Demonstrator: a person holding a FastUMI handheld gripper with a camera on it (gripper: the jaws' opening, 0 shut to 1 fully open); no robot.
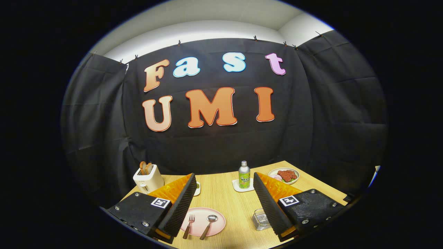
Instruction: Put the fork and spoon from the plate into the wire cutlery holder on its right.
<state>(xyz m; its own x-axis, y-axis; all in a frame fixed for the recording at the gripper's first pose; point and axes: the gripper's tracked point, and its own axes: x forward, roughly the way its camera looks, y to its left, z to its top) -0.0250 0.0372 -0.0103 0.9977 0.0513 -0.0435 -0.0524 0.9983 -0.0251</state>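
With your gripper [225,204] spread wide and empty above the wooden table [228,200], the wooden-handled fork [189,226] and spoon [208,226] lie on the round pink plate [216,224] at six o'clock, so clipping its rim risks knocking the clear wire holder [260,219] at four o'clock.

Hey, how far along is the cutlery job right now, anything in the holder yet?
Nothing looks done: the fork and spoon lie side by side on the pink plate. The gripper is open, holding nothing, fingers spread above the plate. Both pieces have yet to go into the wire cutlery holder right of the plate.
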